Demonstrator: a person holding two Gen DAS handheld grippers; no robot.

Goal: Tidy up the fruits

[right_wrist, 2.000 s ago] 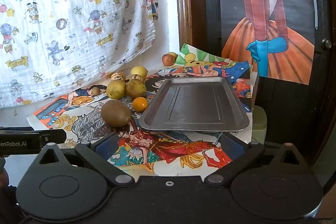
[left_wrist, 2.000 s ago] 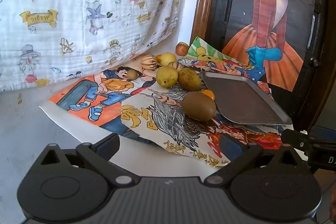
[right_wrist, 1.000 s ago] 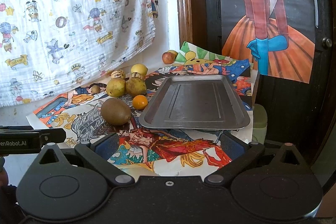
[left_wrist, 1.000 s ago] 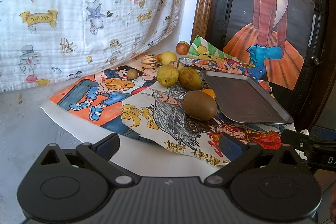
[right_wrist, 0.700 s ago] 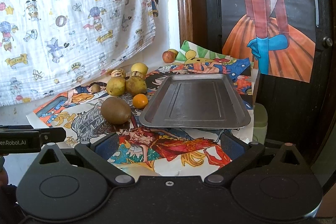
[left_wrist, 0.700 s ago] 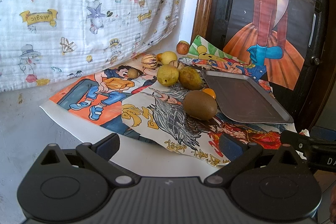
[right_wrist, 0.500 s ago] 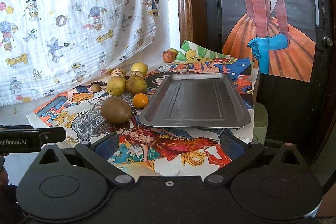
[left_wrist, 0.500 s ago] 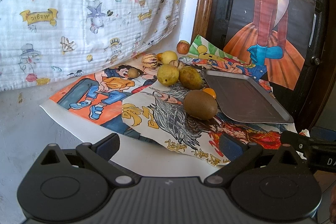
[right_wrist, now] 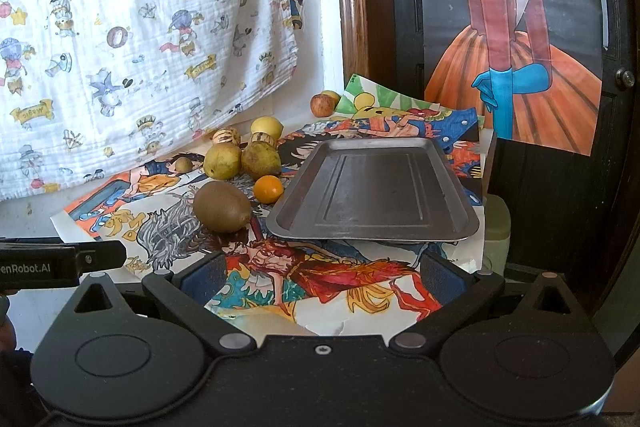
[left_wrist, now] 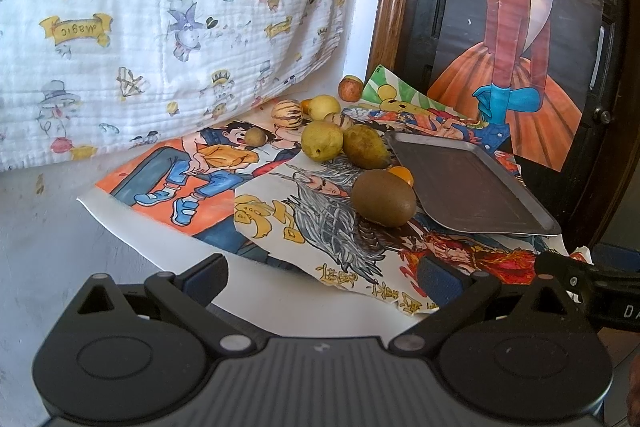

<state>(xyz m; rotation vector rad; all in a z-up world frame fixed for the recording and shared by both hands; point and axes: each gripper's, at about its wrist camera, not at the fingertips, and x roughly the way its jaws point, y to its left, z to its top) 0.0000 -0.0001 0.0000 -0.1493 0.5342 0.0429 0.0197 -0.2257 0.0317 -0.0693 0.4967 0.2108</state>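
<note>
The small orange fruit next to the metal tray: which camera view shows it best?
The right wrist view shows the small orange fruit whole, beside the metal tray and apart from the kiwi. In the left wrist view only a sliver of the fruit shows behind the kiwi.

The left gripper [right_wrist: 60, 263], seen at the left edge of the right wrist view, bears white lettering "enRobot.AI" (its first letters cut off by the frame). The right gripper [left_wrist: 608, 303], at the right edge of the left wrist view, shows only "D" and part of another letter. The cloth [left_wrist: 160, 7] has yellow banners printed "magic", reading mirrored there; yellow characters on the poster [left_wrist: 280, 223] are not legible.
</note>
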